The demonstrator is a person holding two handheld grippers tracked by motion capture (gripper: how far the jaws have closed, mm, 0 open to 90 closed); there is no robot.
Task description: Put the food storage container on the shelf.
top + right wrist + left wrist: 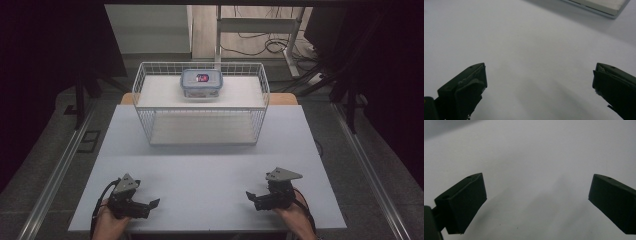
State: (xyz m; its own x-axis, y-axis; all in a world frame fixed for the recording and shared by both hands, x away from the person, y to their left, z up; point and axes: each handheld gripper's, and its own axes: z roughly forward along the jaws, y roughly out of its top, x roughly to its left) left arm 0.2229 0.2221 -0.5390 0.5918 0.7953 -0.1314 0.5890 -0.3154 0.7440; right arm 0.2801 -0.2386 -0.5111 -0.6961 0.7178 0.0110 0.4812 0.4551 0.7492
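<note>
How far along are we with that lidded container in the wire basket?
Nothing looks done yet. The clear plastic container with the blue-rimmed lid sits untouched on the upper level of the white wire basket. Both the left claw and the right claw rest open and empty at the near edge of the white table. Reaching and grasping remain.
</note>
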